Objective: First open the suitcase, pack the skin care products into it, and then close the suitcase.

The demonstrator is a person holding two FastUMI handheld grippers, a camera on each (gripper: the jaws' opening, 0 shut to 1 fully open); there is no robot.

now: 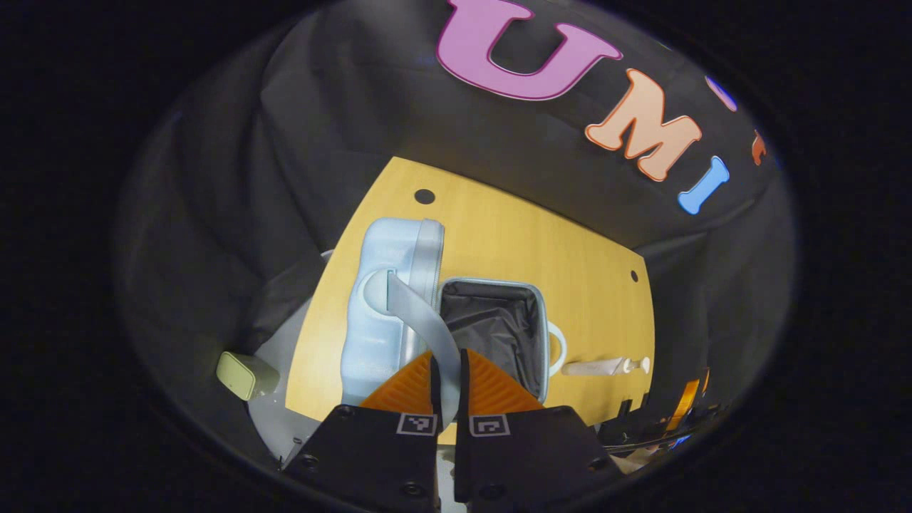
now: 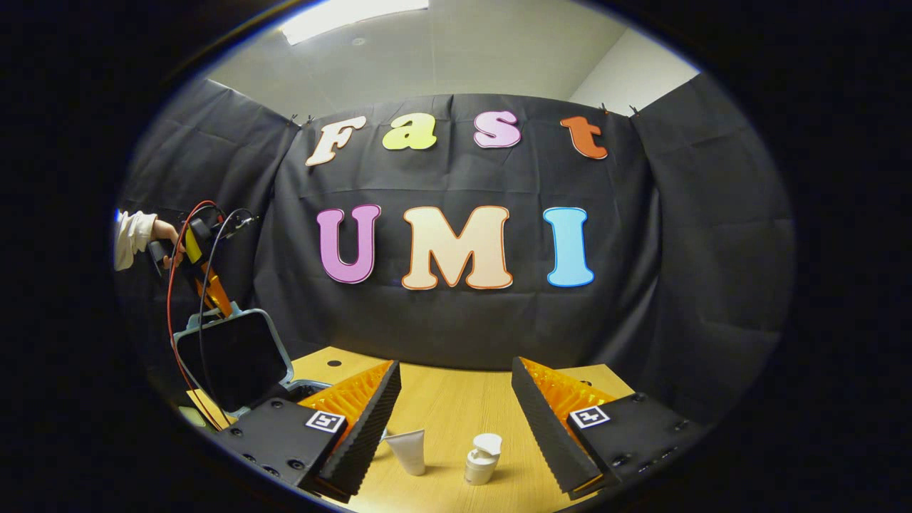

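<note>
We see the suitcase (image 1: 456,320) standing open on the wooden tabletop (image 1: 513,242) in the left gripper view: its pale blue lid (image 1: 388,306) is swung up to the left, and the dark lined tray (image 1: 499,328) lies open to the right. The left gripper (image 1: 447,381) has its fingers closed tight on the grey strap (image 1: 427,320) that runs from the lid's round fitting down between them. The case sits near the tabletop's left edge, with bare wood behind it and to its right. Just right of the tray a white tube (image 1: 595,367) lies on its side, close to the tabletop's near right corner. Past the left edge a small green box (image 1: 246,374) rests on a grey surface; we cannot tell what it is.

In the right gripper view the right gripper (image 2: 456,413) hovers with its fingers wide apart and nothing between them. Below the gap a white tube (image 2: 408,450) stands on its cap and a small white pump bottle (image 2: 483,459) stands just beside it, the two apart, with open wood all round them. At the far left we see the raised suitcase lid (image 2: 231,356), its dark inner side facing us, with a sleeve and hand (image 2: 160,239) holding the other gripper above it amid trailing cables (image 2: 174,313). The case's lower half is cut off behind our own left finger (image 2: 356,420).
</note>
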